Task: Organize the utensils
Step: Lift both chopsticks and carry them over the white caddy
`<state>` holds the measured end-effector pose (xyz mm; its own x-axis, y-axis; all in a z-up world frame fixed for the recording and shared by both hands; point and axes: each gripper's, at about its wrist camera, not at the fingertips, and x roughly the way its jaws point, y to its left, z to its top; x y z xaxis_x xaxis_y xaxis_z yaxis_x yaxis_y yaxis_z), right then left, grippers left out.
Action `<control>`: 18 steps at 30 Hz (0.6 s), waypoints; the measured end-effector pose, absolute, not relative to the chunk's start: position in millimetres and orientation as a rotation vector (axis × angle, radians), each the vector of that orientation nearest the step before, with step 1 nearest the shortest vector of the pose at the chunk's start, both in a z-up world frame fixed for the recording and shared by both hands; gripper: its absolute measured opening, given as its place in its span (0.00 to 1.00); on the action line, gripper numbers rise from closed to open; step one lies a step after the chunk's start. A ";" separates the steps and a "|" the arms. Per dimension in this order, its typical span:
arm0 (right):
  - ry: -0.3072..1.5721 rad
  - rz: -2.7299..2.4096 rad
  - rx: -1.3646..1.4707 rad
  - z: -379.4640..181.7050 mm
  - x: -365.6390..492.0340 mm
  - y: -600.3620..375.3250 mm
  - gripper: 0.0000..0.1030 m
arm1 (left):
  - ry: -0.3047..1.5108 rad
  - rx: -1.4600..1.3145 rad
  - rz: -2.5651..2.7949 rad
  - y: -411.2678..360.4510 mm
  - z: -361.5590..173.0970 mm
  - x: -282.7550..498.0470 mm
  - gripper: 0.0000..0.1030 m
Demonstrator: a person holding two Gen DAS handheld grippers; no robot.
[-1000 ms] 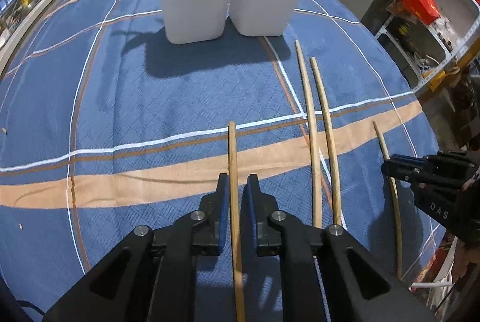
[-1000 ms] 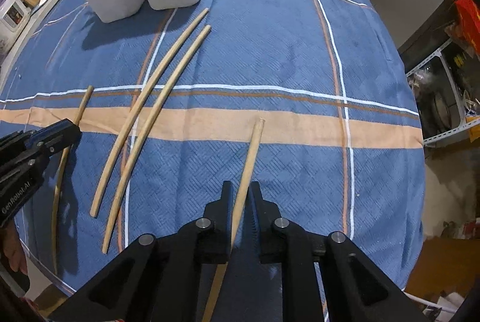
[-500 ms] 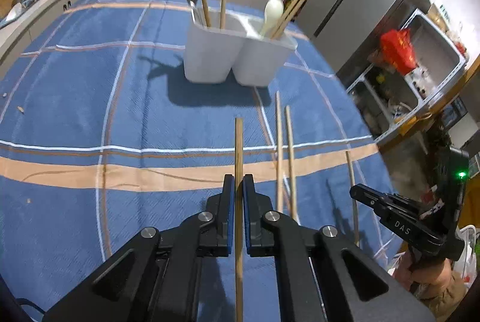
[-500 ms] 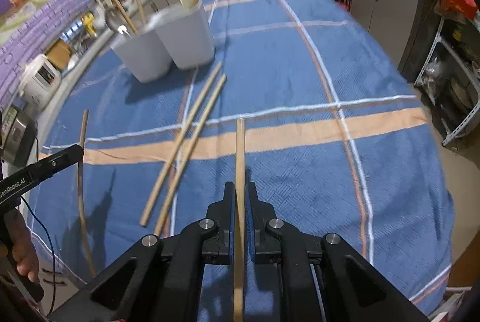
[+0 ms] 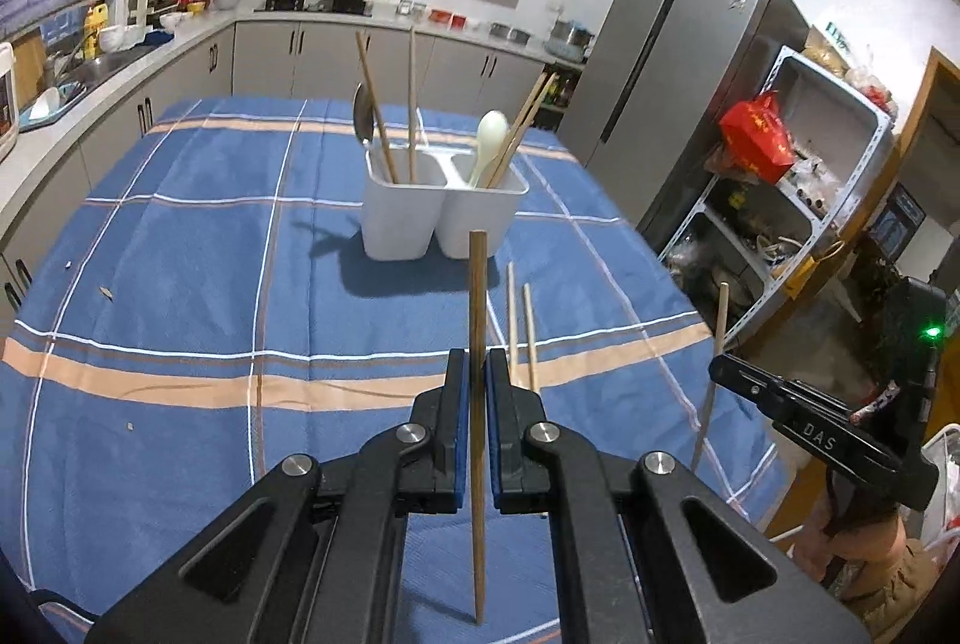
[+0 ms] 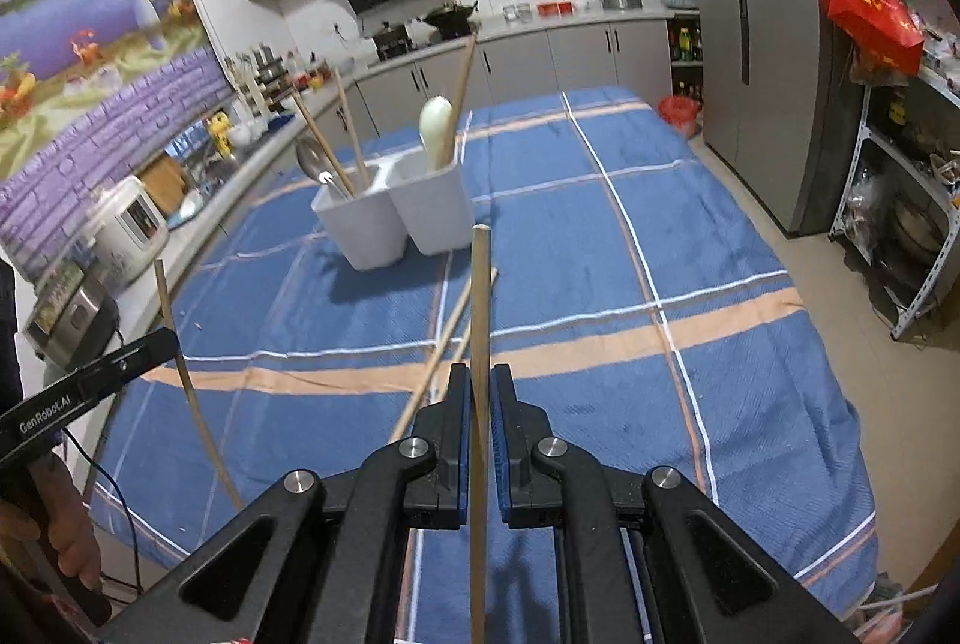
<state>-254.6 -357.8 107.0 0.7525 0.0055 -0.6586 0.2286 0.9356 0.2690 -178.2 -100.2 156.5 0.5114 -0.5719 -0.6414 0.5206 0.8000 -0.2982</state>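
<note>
The blue plaid tablecloth (image 5: 180,248) fills the table, and at its far end stands the white two-compartment holder (image 5: 441,209), already stocked – wooden sticks and a metal ladle in its left bin, a pale spoon and chopsticks in the right one. Since a second ago the picture has changed completely: both tools were low over the cloth then, their sticks lying flat, and now both have come up and tilted so that the kitchen cabinets and the fridge (image 5: 678,92) are in view.

The left gripper (image 5: 473,392) is clamped tight on a wooden chopstick (image 5: 477,320), which now stands clear of the table with its tip pointing toward the holder. To its right, the right gripper (image 6: 477,404) is pinched just as firmly on a second chopstick (image 6: 480,308), lifted off the cloth as well – each tool shows up at the edge of the other's view with its stick raised.

So the pick-up looks done on both sides, and the next stretch is likely the carry to the far end and a drop into a bin; lining up two long sticks over narrow openings will want care.

Left behind on the cloth, between the tools and the holder, is a pair of loose chopsticks (image 5: 521,326), lying side by side near the middle and not yet sorted.
</note>
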 end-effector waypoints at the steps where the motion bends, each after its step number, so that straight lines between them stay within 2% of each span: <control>1: 0.703 -0.123 0.345 109.0 -255.3 -356.9 0.07 | 0.793 -0.075 -0.662 -98.9 159.1 -180.2 0.05; 18: 0.608 -0.115 0.299 138.3 -258.8 -345.1 0.06 | 0.693 -0.084 -0.692 -90.5 194.9 -194.2 0.05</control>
